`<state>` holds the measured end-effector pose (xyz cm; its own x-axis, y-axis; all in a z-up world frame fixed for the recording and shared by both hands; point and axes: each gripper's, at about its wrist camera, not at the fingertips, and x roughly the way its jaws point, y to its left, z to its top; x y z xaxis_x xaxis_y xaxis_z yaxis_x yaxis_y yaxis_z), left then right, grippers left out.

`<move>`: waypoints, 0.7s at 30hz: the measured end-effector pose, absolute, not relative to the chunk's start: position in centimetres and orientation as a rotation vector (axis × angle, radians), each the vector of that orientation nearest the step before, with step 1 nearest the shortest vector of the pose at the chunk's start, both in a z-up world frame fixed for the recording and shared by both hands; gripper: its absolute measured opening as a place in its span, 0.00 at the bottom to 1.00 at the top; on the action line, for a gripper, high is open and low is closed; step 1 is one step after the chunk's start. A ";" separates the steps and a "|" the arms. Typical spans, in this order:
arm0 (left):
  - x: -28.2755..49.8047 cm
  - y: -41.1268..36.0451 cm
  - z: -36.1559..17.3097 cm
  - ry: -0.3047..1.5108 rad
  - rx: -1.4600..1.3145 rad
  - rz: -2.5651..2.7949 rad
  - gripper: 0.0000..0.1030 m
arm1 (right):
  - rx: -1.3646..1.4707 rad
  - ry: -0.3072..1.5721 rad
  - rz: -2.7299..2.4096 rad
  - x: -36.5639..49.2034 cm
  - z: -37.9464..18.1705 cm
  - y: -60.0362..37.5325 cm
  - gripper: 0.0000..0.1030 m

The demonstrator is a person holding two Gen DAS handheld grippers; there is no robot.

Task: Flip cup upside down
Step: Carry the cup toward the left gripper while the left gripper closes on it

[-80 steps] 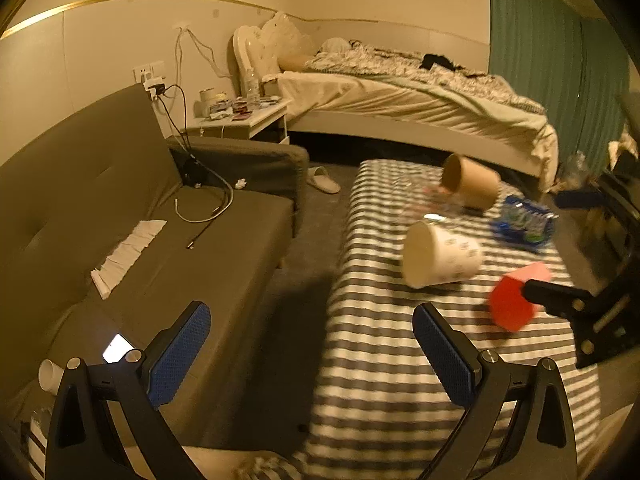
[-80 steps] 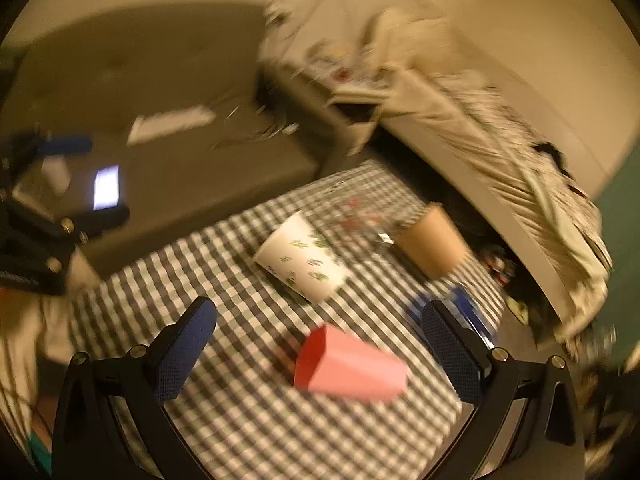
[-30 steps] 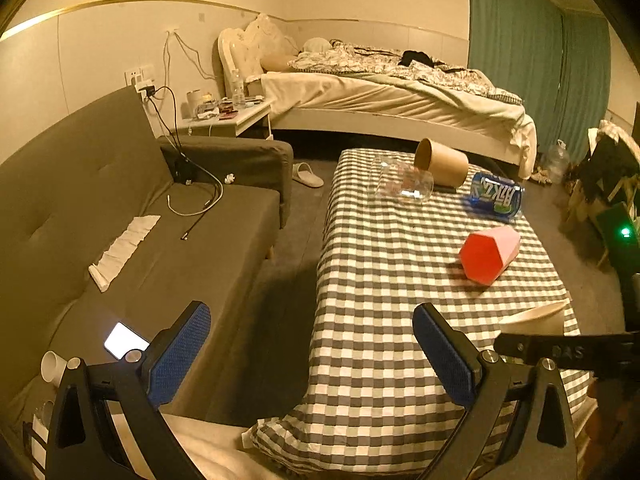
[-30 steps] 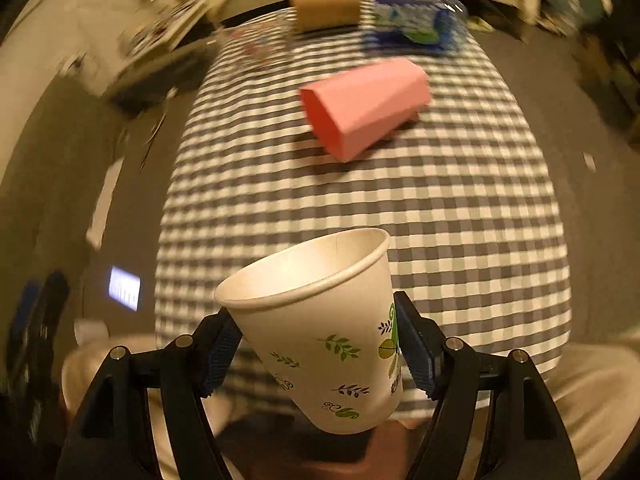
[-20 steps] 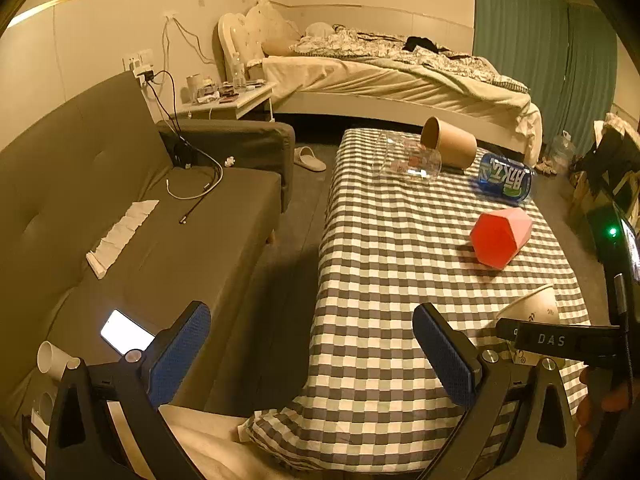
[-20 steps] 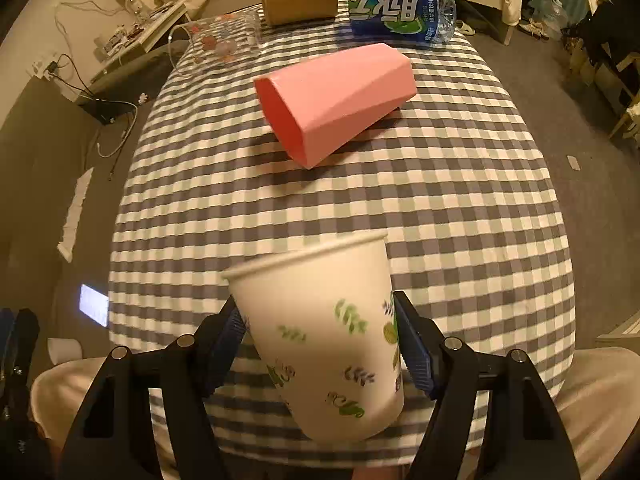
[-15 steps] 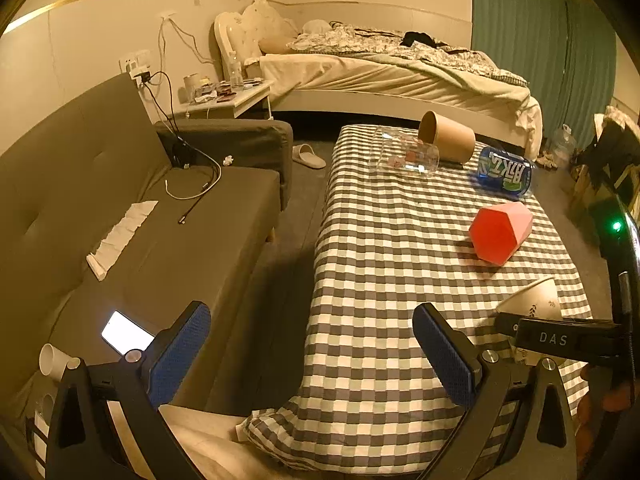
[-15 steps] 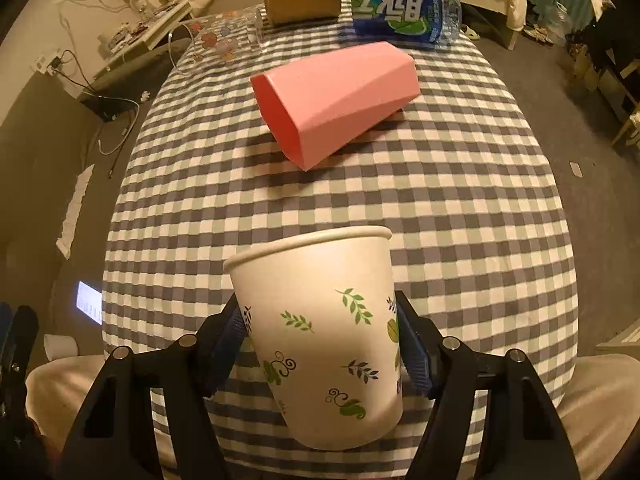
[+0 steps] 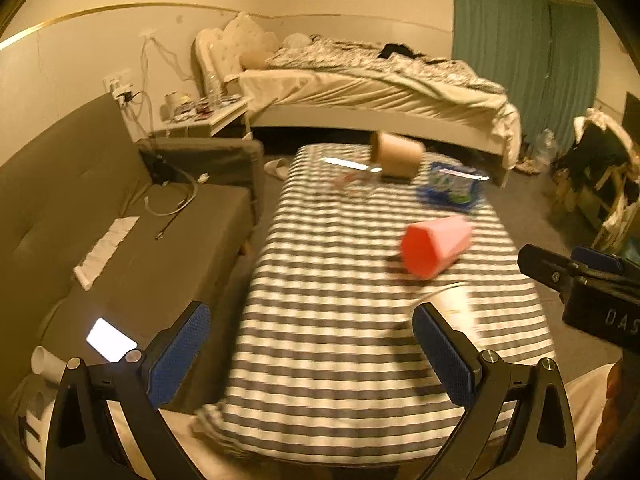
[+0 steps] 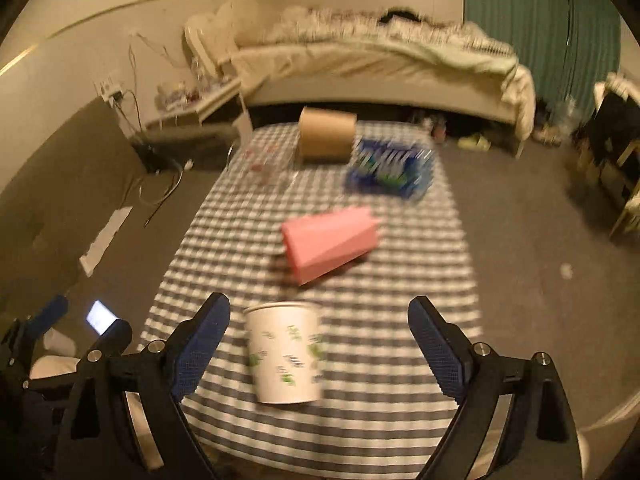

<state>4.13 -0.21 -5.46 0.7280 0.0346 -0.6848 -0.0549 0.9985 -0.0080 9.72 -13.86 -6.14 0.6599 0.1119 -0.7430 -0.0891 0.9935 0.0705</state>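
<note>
A white paper cup with green leaf prints [image 10: 284, 356] stands upright, mouth up, on the checked tablecloth [image 10: 380, 320] near the front edge. My right gripper [image 10: 318, 348] is open, its blue pads wide apart on either side of the cup and not touching it. In the left wrist view the cup [image 9: 450, 304] shows blurred, just behind the right finger. My left gripper [image 9: 310, 348] is open and empty over the table's front left edge. The right gripper's body [image 9: 580, 284] shows at the right of that view.
A pink cup [image 10: 330, 240] lies on its side mid-table. A brown paper cup [image 10: 326, 134], a clear glass [image 10: 264, 164] and a blue bottle [image 10: 390, 168] lie at the far end. A grey sofa [image 9: 80, 220] with a lit phone [image 9: 110, 340] stands left. A bed [image 9: 380, 84] is behind.
My right gripper has opened and let go of the white cup, which now stands on the table. The gripper has pulled back and tilted up. The left view shifted slightly.
</note>
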 end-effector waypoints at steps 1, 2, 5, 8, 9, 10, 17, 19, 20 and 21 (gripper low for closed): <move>4.0 -0.9 -5.4 0.749 -0.033 0.036 1.00 | 0.014 0.819 0.107 9.1 -5.7 -14.4 0.88; 3.9 -1.6 -5.5 0.745 -0.038 0.024 1.00 | -0.002 0.797 0.094 8.5 -5.4 -15.1 0.88; 3.7 -3.6 -6.1 0.736 -0.051 -0.008 1.00 | -0.029 0.767 0.064 7.0 -5.2 -17.0 0.90; 3.8 -5.1 -7.3 0.766 -0.057 -0.038 1.00 | -0.021 0.748 0.034 5.7 -5.9 -19.2 0.97; 3.9 -5.6 -7.8 0.783 -0.054 -0.039 1.00 | -0.017 0.746 0.027 5.4 -6.1 -19.7 0.97; 4.0 -5.9 -8.1 0.794 -0.049 -0.038 1.00 | -0.012 0.747 0.020 5.1 -6.5 -20.3 0.97; 4.7 -7.9 -10.3 0.849 -0.022 -0.047 1.00 | 0.053 0.821 -0.030 5.2 -10.2 -24.0 0.97; 5.0 -8.4 -11.2 0.873 -0.032 -0.044 1.00 | 0.075 0.839 -0.030 5.4 -11.1 -24.8 0.97; 5.3 -8.5 -11.6 0.885 -0.041 -0.041 1.00 | 0.092 0.848 -0.027 5.6 -11.5 -25.3 0.97; 5.5 -8.6 -12.0 0.895 -0.052 -0.040 1.00 | 0.101 0.850 -0.028 5.8 -11.7 -25.5 0.97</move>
<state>5.54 -8.60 -12.00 0.6245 -0.0567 -0.7789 0.0134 0.9980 -0.0619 5.77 -25.50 -11.66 0.6597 0.0161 -0.7514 0.0648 0.9948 0.0782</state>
